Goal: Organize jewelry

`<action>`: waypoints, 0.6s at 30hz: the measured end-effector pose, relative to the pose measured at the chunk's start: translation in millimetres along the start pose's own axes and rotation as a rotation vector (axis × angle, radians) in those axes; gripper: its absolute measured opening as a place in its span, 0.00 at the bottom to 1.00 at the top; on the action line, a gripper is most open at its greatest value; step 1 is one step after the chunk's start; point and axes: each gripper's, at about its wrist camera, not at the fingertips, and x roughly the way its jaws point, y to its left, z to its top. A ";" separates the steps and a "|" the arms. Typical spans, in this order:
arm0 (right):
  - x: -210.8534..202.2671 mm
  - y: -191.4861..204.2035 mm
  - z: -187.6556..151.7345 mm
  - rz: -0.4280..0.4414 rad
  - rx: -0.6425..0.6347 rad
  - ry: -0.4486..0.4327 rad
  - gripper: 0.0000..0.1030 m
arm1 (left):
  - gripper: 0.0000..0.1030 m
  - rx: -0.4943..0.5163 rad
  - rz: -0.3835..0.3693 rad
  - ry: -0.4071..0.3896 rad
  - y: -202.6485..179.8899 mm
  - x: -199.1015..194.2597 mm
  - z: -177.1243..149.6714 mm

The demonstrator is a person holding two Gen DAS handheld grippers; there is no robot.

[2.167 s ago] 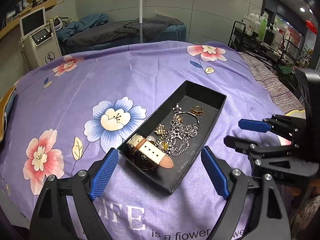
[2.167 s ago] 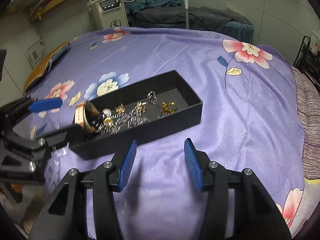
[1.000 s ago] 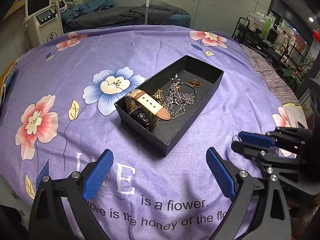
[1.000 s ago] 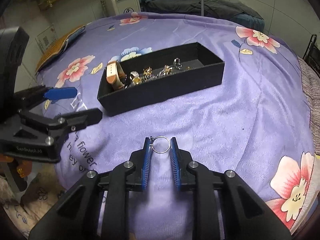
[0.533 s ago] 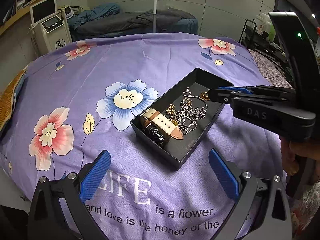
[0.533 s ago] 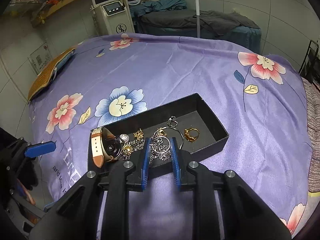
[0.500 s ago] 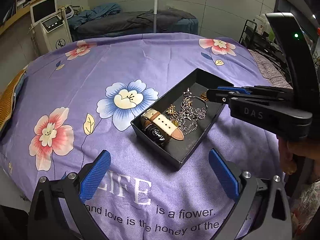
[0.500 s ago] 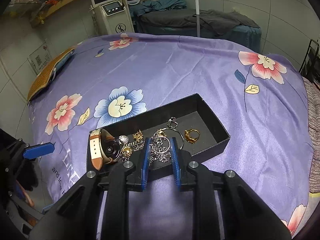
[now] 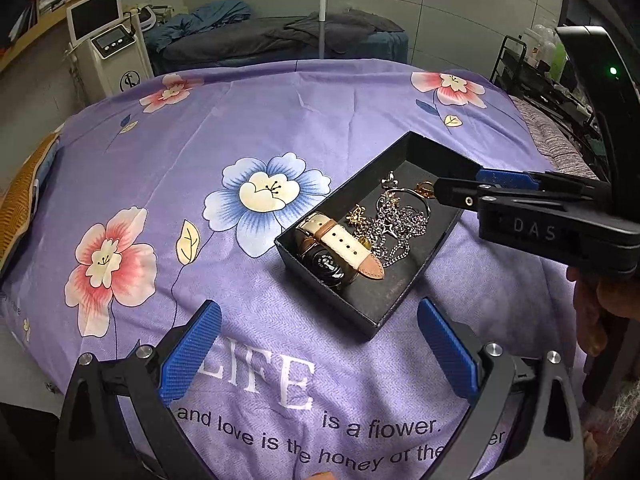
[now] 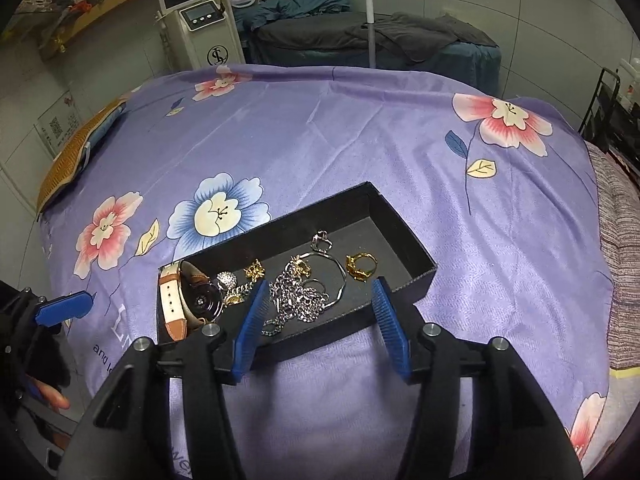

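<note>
The right gripper hangs over the near edge of the black rectangular cardboard tray, its blue-padded jaws opening with nothing pinched between them, apparently to let a piece drop in. Below, a tangled silver chain lies at twelve o'clock from the pads, a tan-and-cream strapped watch at nine, a gold ring at one. The left gripper waits wide open and empty, short of the tray. The purple flowered bedsheet beyond is unobstructed; a white machine with a screen stands far back.
</note>
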 end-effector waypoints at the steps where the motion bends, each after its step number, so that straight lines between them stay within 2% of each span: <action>1: -1.9 -1.6 -2.0 0.004 0.005 0.013 0.55 | 0.94 0.003 0.001 0.003 -0.4 0.0 -0.2; 2: -3.9 -2.7 -4.4 0.004 0.007 0.026 0.60 | 0.94 0.004 0.000 0.005 -0.9 0.0 -0.2; 3: -6.3 -3.5 -7.5 -0.003 0.006 0.035 0.71 | 0.94 0.005 -0.003 0.008 -1.2 0.1 -0.4; 4: -9.4 -3.9 -10.3 -0.017 0.003 0.041 0.74 | 0.94 0.005 -0.005 0.012 -1.4 0.3 -0.5; 13: -21.8 -5.2 -25.5 -0.116 -0.045 0.129 0.77 | 0.94 -0.020 0.001 0.059 -0.8 2.8 -2.1; 18: -17.3 2.3 -30.5 -0.140 -0.098 0.177 0.77 | 0.94 -0.013 0.028 0.101 -4.2 5.3 -3.1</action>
